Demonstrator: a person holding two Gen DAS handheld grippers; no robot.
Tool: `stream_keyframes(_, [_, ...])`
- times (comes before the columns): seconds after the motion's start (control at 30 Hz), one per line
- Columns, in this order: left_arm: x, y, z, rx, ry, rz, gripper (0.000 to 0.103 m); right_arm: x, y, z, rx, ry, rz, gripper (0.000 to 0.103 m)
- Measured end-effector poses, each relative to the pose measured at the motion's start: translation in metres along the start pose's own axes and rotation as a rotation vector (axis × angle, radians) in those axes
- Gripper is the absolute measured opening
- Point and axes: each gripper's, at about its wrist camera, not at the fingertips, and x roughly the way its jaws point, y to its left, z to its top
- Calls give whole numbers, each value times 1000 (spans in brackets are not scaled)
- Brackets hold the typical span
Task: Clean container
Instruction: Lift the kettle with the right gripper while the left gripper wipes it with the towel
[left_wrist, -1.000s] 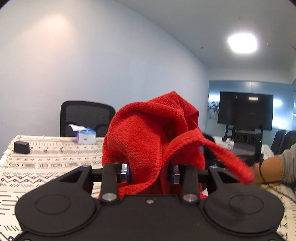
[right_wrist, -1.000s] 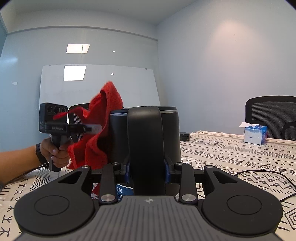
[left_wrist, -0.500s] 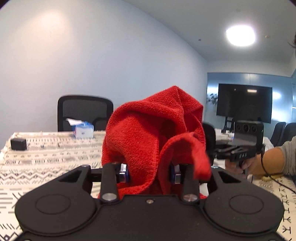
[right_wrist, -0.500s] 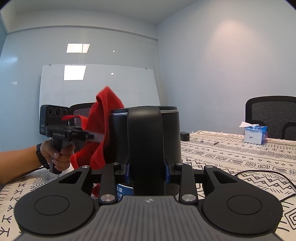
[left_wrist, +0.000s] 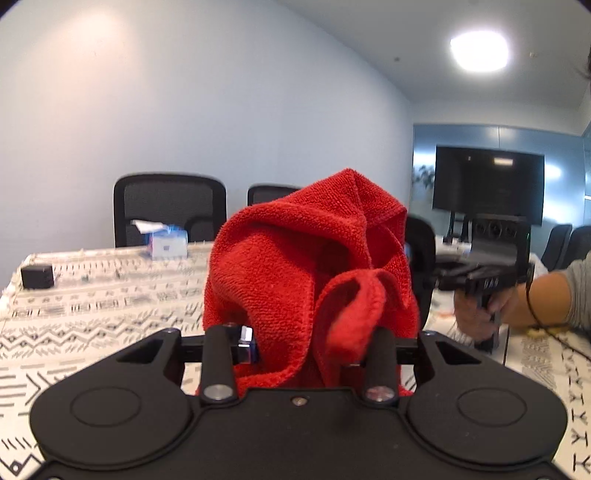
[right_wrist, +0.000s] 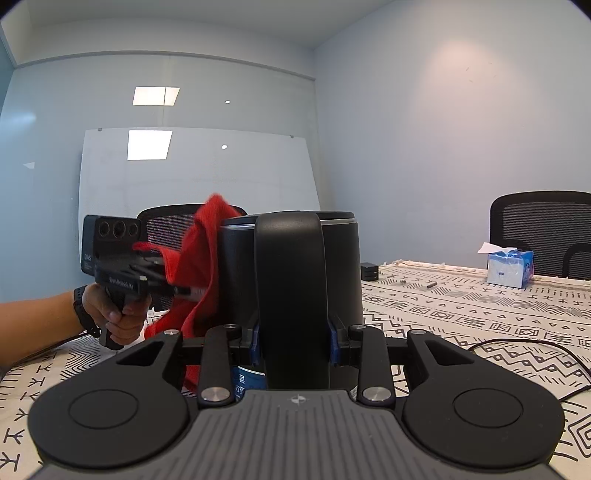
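My left gripper (left_wrist: 299, 350) is shut on a red cloth (left_wrist: 295, 273) that bunches up and hides the fingertips. My right gripper (right_wrist: 291, 343) is shut on the upright handle (right_wrist: 290, 291) of a black container (right_wrist: 340, 266) standing on the patterned tablecloth (right_wrist: 461, 314). In the right wrist view the left gripper (right_wrist: 177, 290) holds the red cloth (right_wrist: 199, 258) against the container's left side. In the left wrist view the container (left_wrist: 419, 258) shows as a dark edge behind the cloth, with the right gripper (left_wrist: 436, 275) to its right.
A blue tissue box (left_wrist: 168, 243) and a small black box (left_wrist: 37, 277) sit near the table's far edge, with black office chairs (left_wrist: 168, 208) behind. A black cable (right_wrist: 528, 345) lies on the cloth at the right. A TV screen (left_wrist: 487, 184) stands at the room's end.
The left gripper with the red cloth has moved right, up against the container's side. The cloth's loose flap has folded down. The right gripper and container have stayed put.
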Motion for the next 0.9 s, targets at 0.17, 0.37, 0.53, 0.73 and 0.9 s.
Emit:
stream_keyframes(0.17, [-10,-1,14,-15,-118,-33,40,-1,1,0,1,0,1,31])
stream_keyframes(0.37, [2,0,4,14,-14,-13,41,-2,3,1,0,0,0,31])
stream_keyframes(0.53, [3,0,6,19,-7,-8,41,-2,4,1,2,0,-2,31])
stream_keyframes(0.73, [-3,-4,11,18,-76,-35,41,-1,4,2,3,0,-1,31])
stream_keyframes(0.9, [10,0,1,23,27,-14,42,0,4,2,2,-1,-2,31])
